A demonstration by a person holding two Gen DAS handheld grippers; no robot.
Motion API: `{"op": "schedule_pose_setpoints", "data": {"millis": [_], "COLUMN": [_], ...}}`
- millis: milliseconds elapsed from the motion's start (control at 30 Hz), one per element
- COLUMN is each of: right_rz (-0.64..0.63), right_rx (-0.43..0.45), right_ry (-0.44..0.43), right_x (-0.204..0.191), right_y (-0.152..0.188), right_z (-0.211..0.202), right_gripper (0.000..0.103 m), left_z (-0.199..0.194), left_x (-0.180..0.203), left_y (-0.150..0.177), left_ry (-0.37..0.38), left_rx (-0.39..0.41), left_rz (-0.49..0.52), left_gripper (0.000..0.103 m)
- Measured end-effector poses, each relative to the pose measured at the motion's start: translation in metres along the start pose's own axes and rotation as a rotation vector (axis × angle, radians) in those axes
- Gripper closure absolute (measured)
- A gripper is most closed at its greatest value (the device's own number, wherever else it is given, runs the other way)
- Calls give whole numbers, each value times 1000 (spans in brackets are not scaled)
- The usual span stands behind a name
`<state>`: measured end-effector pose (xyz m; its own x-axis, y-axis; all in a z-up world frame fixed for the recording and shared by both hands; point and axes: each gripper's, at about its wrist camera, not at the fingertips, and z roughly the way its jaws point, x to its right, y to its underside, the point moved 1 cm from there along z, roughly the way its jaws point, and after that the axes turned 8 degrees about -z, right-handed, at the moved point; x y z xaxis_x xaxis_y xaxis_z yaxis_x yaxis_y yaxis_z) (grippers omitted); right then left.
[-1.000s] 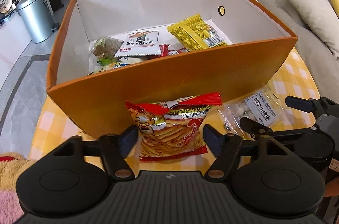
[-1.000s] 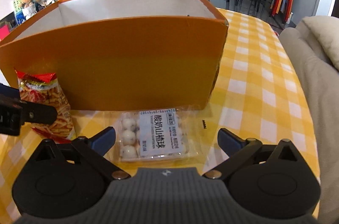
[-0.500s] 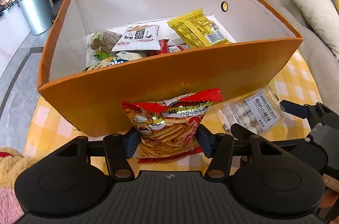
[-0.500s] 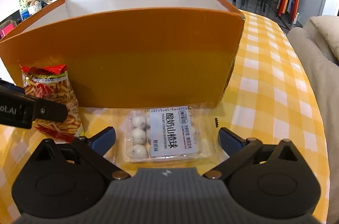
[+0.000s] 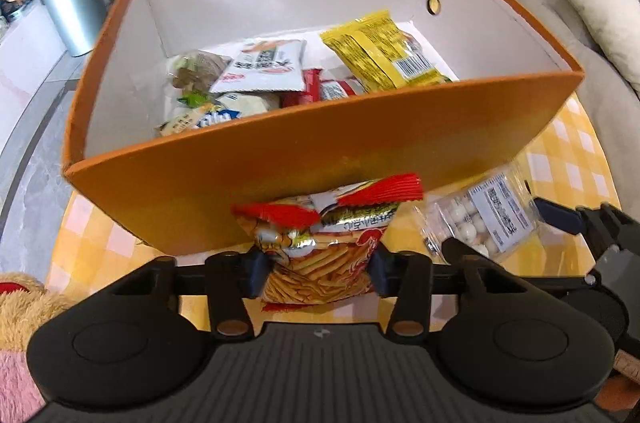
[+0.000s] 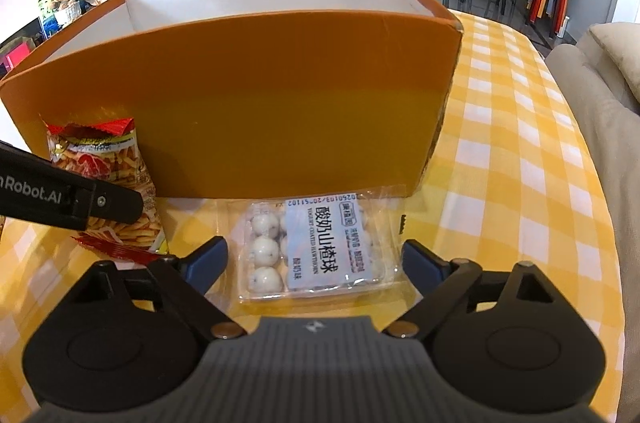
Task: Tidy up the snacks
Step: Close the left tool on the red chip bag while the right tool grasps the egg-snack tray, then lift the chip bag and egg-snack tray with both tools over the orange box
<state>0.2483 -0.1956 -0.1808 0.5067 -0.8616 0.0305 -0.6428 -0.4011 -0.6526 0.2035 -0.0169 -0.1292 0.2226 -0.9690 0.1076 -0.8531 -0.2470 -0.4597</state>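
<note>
My left gripper (image 5: pixel 318 273) is shut on a red bag of fries snacks (image 5: pixel 320 243), held upright against the front wall of the orange box (image 5: pixel 320 159). The bag also shows in the right wrist view (image 6: pixel 104 183), by the box (image 6: pixel 280 127). My right gripper (image 6: pixel 316 261) is open, its fingers on either side of a clear pack of white yogurt hawthorn balls (image 6: pixel 320 247) lying on the yellow checked tablecloth (image 6: pixel 500 183). That pack shows in the left wrist view (image 5: pixel 484 219) with the right gripper (image 5: pixel 504 235) around it.
The box holds several snack packs, among them a yellow pack (image 5: pixel 380 53) and a white pack (image 5: pixel 264 71). A plush toy (image 5: pixel 20 327) sits at the near left. A beige sofa (image 6: pixel 600 95) runs along the table's right edge. A metal bin (image 5: pixel 72 7) stands on the floor.
My left gripper has closed on the fries bag and lifted it a little, with more of the box interior in view. My right gripper has moved closer to the ball pack.
</note>
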Motion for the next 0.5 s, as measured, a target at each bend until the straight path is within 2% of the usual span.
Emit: {"op": "schedule_pose_setpoints", "data": {"millis": [233,500], "right_rz": [32,14], "right_rx": [-15,-19], "right_ry": [2,31], "right_x": [3,-2], "right_y": [-3,-1], "right_z": [-3,-15], "right_gripper": [25,26], "left_z": [-2,-20], "left_x": [6,6], "left_y": [0,4], "left_ry": [-2,19], "left_rx": [-2,23], "left_rz": [29,42], "left_gripper": [58,58]}}
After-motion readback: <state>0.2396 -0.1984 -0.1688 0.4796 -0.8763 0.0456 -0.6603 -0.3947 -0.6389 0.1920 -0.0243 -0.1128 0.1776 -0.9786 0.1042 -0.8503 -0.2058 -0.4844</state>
